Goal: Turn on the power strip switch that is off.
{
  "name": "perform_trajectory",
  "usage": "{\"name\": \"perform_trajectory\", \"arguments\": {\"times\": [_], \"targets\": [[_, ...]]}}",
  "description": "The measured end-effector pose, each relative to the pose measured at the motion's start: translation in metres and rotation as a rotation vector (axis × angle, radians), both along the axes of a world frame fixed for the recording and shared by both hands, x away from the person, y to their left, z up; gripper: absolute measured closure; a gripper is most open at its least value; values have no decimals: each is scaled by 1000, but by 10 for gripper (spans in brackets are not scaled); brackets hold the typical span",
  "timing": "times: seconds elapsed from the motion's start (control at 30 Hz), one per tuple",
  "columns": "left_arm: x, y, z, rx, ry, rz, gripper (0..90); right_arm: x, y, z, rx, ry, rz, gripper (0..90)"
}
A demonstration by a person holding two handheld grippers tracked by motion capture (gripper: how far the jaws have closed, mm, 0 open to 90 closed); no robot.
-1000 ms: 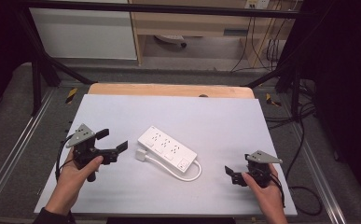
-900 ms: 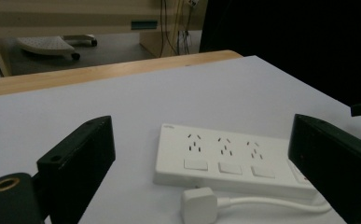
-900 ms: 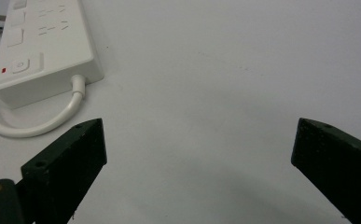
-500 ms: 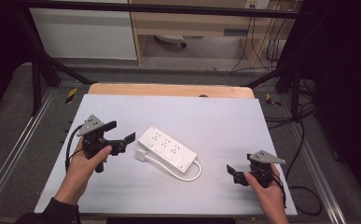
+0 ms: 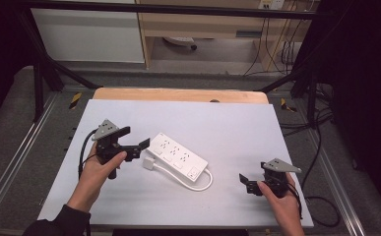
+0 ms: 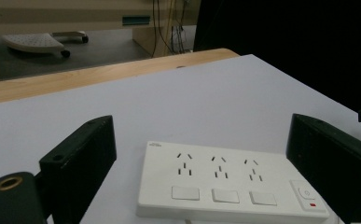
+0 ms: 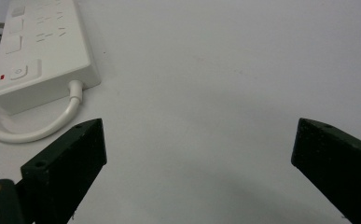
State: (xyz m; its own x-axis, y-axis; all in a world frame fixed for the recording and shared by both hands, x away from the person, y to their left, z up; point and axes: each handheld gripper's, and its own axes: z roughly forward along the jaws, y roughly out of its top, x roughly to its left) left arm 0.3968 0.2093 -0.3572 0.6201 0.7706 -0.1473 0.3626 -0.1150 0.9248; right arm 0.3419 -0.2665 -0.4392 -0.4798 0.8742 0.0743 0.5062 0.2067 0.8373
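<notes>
High view: white rectangular plastic power strip (image 5: 179, 157) lies diagonally mid-counter on the pale grey counter (image 5: 217, 123), its white cord looped at the near side. Left gripper (image 5: 134, 140) sits just beside the strip's far-left end, jaws spread, not touching. Right gripper (image 5: 244, 183) rests well apart at the near right, released.

Left gripper view: power strip (image 6: 225, 179) lies between the spread jaws, sockets and switches up.

Right gripper view: jaws wide apart over bare counter; power strip (image 7: 38, 42) at upper left.
</notes>
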Motion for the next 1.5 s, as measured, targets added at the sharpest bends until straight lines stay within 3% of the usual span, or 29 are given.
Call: {"name": "perform_trajectory", "arguments": {"times": [0.37,0.5,1.0,1.33,1.5], "targets": [[1,-8,-4,-6,4,18,98,0,0,1,7,0,1,36],[1,-9,-4,1,-8,34,132,0,-1,0,6,-3,-3,36],[7,-18,-23,48,21,20,226,0,-1,0,2,-7,-6,36],[9,-19,-34,74,43,19,329,0,-1,0,1,-5,-6,37],[11,-19,-39,62,62,6,402,0,-1,0,1,-4,-6,37]]}}
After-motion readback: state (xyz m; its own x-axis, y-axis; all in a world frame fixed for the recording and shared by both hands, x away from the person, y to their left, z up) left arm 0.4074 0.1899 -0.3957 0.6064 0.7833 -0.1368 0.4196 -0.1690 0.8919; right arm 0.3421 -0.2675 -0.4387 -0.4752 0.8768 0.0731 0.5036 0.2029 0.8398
